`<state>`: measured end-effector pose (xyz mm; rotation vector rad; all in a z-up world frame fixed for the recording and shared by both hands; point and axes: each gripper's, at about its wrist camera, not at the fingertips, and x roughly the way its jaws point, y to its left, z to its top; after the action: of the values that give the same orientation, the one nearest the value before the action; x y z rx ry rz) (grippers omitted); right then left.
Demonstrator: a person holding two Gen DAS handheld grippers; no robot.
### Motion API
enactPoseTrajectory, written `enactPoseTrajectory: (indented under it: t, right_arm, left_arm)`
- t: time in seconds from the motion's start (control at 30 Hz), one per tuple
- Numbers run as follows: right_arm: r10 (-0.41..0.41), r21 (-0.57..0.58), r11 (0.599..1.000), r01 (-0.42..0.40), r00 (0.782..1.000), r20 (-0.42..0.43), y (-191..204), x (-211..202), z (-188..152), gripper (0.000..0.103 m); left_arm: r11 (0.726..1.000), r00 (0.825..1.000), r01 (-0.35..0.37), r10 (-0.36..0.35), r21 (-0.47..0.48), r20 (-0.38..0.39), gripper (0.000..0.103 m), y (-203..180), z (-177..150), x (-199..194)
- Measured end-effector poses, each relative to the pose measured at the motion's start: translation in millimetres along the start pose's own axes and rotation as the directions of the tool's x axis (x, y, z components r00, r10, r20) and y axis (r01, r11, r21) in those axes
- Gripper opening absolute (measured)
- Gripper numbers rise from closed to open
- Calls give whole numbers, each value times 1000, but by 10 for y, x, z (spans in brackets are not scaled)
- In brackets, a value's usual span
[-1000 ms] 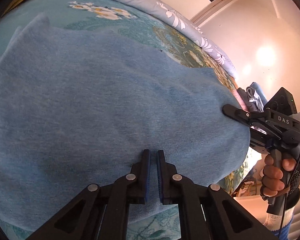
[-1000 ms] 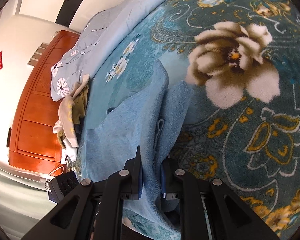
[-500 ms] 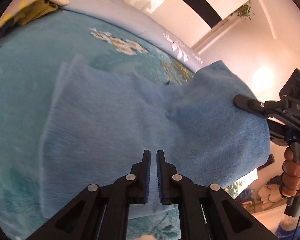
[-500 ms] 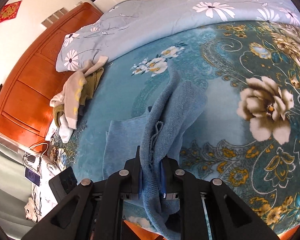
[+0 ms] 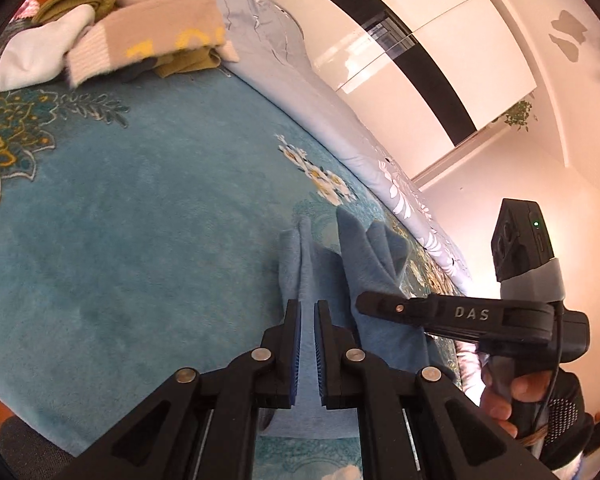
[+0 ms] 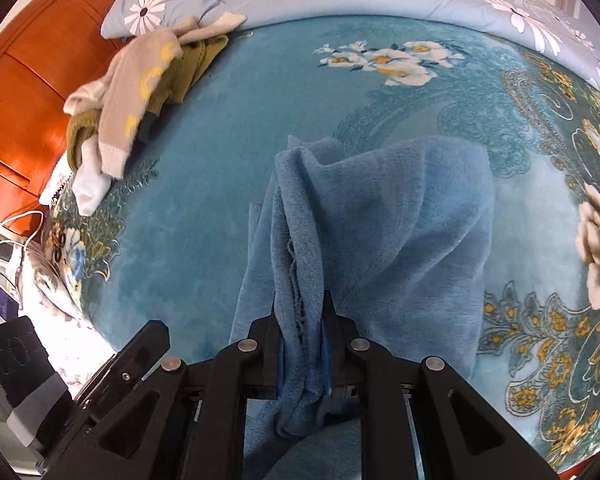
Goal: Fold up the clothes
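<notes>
Teal floral plush bedspread [image 6: 204,184] | fuzzy blue fleece garment [image 6: 384,216] bunched centre | right gripper [image 6: 302,320] clamps its gathered edge | left gripper [image 5: 305,312] narrowly parted, cloth between, grip unclear | far-left knit clothes pile [image 6: 140,80]

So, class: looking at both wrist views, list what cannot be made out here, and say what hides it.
- Right wrist view: the right gripper pads, wrapped in bunched blue garment.
- Left wrist view: the garment's lower edge, behind the left gripper.
- Both views: the garment's type, since it hangs bunched.
- Clothes pile: its items overlap, so their number is unclear.
</notes>
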<state>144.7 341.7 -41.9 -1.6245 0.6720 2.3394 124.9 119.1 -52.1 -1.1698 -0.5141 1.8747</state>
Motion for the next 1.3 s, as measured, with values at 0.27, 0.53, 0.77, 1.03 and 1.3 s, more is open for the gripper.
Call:
enactPoseTrajectory:
  t: [0.27, 0.53, 0.77, 1.03, 1.3]
  right_arm:
    - [69, -29, 997, -70, 997, -26, 162, 141, -123, 40]
    - [242, 24, 968, -249, 956, 166, -222, -512, -293, 43]
    - [219, 131, 958, -257, 944, 247, -757, -706, -634, 43]
    - [272, 155, 938, -310, 935, 228, -1010, -531, -959, 43]
    - [305, 174, 922, -345, 927, 218, -1078, -371, -1113, 43]
  left_arm:
    - [1000, 1000, -10, 10, -26, -4, 8, 156, -7, -29]
    - [988, 986, 143, -137, 64, -92, 19, -192, -84, 60]
    - [988, 965, 136, -116, 70, -237, 26, -356, -348, 432]
    - [989, 970, 90, -61, 114, -236, 18, -286, -416, 352]
    - [979, 981, -74, 106, 190, -162, 34, -386, 202, 635]
